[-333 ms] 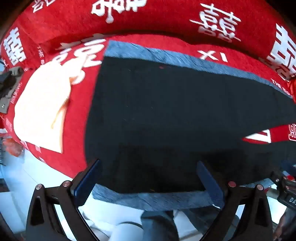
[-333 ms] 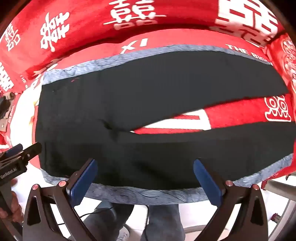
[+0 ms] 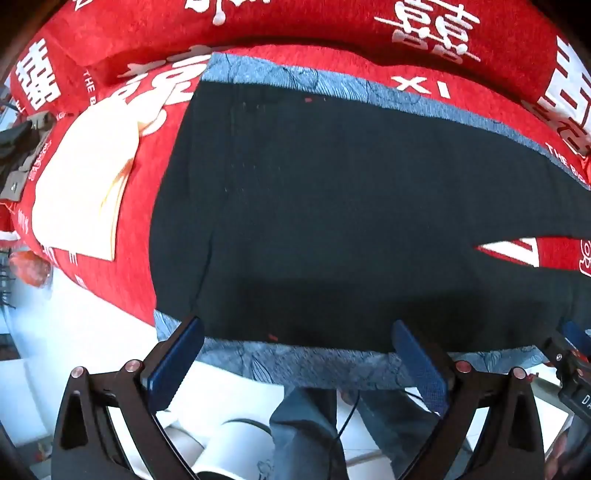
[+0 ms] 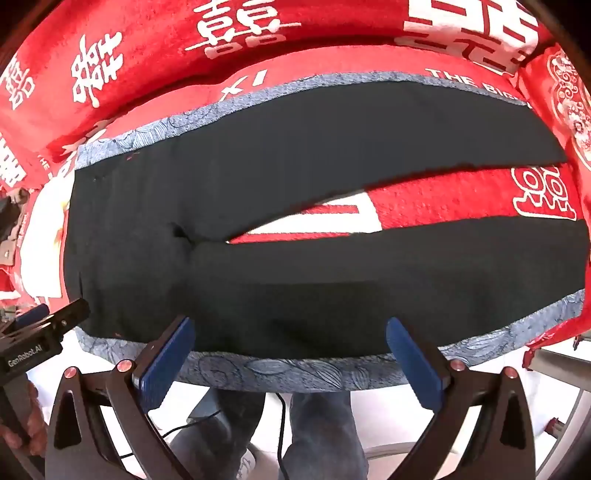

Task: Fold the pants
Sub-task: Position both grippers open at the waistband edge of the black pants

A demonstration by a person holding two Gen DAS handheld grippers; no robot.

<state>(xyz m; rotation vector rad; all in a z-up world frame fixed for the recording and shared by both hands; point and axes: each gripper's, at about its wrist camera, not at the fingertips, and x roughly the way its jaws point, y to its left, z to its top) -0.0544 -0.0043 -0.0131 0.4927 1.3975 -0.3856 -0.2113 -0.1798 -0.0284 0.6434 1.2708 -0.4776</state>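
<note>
Black pants (image 3: pixel 332 206) lie flat on a blue patterned cloth (image 3: pixel 295 362) over a red cover, waist to the left and legs spread to the right (image 4: pixel 295 236). My left gripper (image 3: pixel 297 363) is open and empty, held above the near edge by the waist end. My right gripper (image 4: pixel 290 360) is open and empty, above the near edge beside the near leg. The right gripper's tip also shows in the left wrist view (image 3: pixel 570 354), and the left one in the right wrist view (image 4: pixel 40 332).
A cream folded cloth (image 3: pixel 81 184) lies left of the pants on the red cover (image 3: pixel 332 29) with white characters. A red raised back runs along the far side. The person's legs (image 4: pixel 317 435) and a cable stand on the white floor below the near edge.
Both views have shifted slightly, with the near edge of the cloth a little higher in frame. The pants have not moved and both grippers stay open.
</note>
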